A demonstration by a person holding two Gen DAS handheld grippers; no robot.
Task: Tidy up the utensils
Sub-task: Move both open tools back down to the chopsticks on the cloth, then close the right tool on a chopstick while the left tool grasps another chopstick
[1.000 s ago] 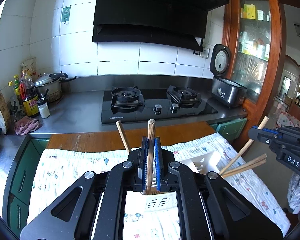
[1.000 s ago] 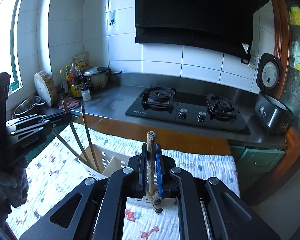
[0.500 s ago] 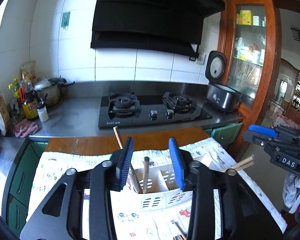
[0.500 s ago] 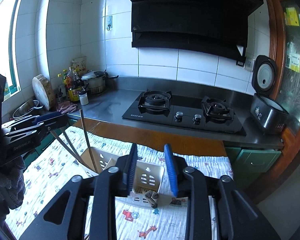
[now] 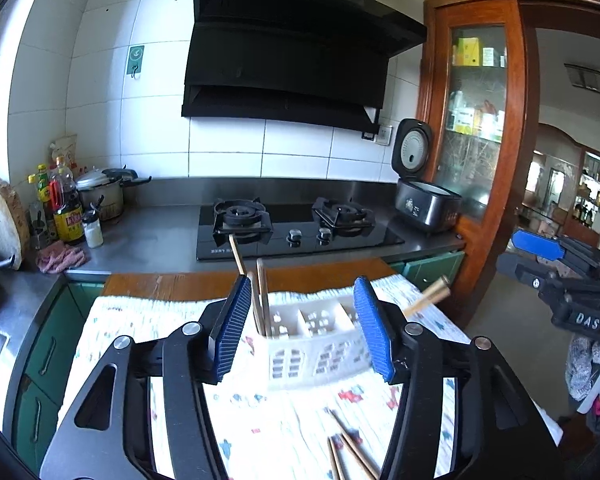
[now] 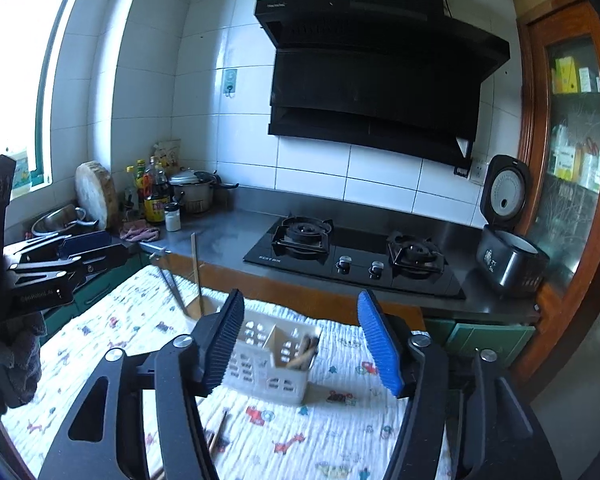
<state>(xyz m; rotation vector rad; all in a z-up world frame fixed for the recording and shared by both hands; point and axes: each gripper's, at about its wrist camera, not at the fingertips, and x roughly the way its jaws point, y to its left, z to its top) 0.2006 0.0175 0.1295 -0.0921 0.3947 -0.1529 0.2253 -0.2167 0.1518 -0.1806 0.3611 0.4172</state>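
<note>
Left wrist view: left hand-held gripper (image 5: 304, 330) released, blue pads spread wide at lower centre, nothing between them. White slotted utensil caddy (image 5: 314, 344) at centre frame on patterned cloth (image 5: 140, 320) covering the table. Chopsticks (image 5: 260, 296) upright in the caddy's left compartment; another wooden stick (image 5: 426, 296) leaning out past its right end. Loose chopsticks (image 5: 348, 452) flat on the cloth at bottom centre, blurred. Right hand-held gripper (image 5: 540, 248) at right edge, well apart from the caddy; whether anything is held cannot be told from here. Right wrist view: right hand-held gripper (image 6: 300, 338) released, pads wide apart at lower centre, empty. Caddy (image 6: 266, 360) between and beyond the pads, wooden pieces (image 6: 304, 350) in its right compartment, two chopsticks (image 6: 196, 276) standing at its left end. One chopstick (image 6: 219, 432) flat on the cloth (image 6: 100, 328) near bottom centre. Left hand-held gripper (image 6: 76, 256) at left edge, above the cloth.
</note>
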